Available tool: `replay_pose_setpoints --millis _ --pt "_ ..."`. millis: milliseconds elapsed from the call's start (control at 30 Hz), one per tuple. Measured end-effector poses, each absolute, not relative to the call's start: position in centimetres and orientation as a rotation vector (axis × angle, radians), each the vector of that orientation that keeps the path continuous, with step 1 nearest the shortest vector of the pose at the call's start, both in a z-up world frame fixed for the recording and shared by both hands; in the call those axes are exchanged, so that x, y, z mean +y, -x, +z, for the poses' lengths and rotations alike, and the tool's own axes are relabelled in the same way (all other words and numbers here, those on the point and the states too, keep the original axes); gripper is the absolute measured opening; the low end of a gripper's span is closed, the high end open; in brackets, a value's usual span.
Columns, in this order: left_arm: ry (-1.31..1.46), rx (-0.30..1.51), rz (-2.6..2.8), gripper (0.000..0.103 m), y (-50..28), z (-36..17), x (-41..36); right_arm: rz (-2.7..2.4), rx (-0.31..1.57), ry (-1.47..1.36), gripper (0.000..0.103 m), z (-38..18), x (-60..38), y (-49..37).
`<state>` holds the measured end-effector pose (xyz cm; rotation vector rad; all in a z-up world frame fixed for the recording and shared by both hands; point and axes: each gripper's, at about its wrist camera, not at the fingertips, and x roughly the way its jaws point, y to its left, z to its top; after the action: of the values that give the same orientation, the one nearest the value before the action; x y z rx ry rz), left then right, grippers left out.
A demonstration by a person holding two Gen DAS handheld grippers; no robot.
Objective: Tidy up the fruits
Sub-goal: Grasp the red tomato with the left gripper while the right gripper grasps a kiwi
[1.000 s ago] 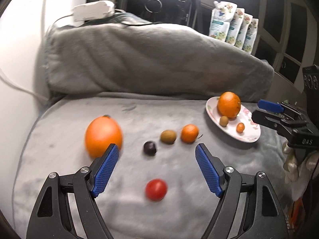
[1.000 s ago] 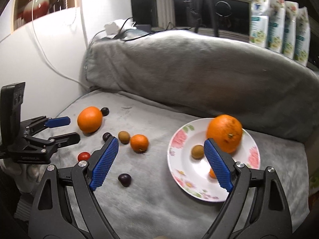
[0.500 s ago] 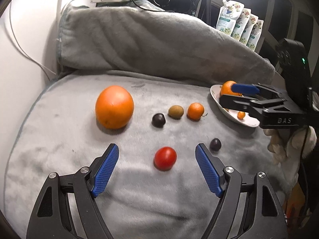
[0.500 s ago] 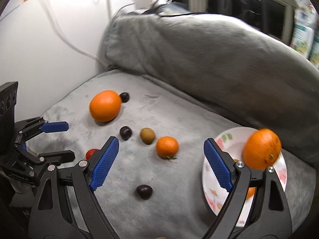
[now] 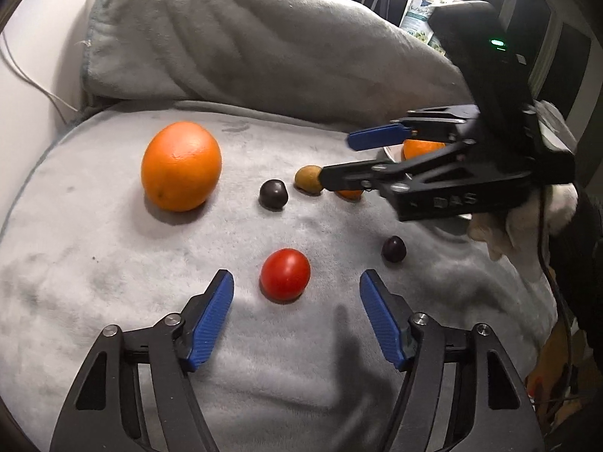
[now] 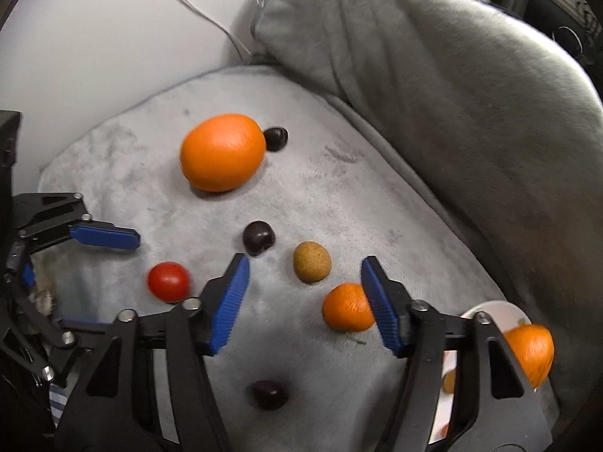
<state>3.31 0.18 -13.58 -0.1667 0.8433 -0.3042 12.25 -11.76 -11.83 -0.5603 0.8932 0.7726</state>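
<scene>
Fruits scattered on grey blanket (image 5: 94, 263), my left gripper (image 5: 297, 314) closing around tomato (image 5: 285, 279) without touching, my right gripper (image 6: 305, 301) closing, empty, beside mandarin (image 6: 345, 312).

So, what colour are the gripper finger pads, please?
Blue, ribbed pads; clearest in the left wrist view.

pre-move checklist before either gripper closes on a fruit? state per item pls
1. Left gripper lined up on red tomato: ok, tomato sits between the closing jaws, pads not touching.
2. Right gripper lined up on small orange: not ok, it sits against the right pad, off centre; jaws closing.
3. Neighbours clear: cannot tell, brown fruit lies just ahead of the jaws.
4. Grippers apart: ok.
5. Plate has room: cannot tell, mostly hidden.
</scene>
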Motion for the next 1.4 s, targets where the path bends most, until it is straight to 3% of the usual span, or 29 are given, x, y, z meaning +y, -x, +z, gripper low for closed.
replay_pose_setpoints --millis 700,1033,1400 --pt "0.13 0.919 -0.287 0.043 -5.4 -15.4 -0.1 0.814 1.008 0.662 0.047 -14.9 -9.5 -15.3" --pt "0.107 0.919 -0.275 0.029 -5.5 -15.5 -0.6 0.825 1.023 0.651 0.028 -15.6 -9.6 -15.9" --pt "0.132 0.911 -0.268 0.029 -4.8 -15.0 -0.2 0.798 0.984 0.545 0.028 -13.5 -11.9 -15.5"
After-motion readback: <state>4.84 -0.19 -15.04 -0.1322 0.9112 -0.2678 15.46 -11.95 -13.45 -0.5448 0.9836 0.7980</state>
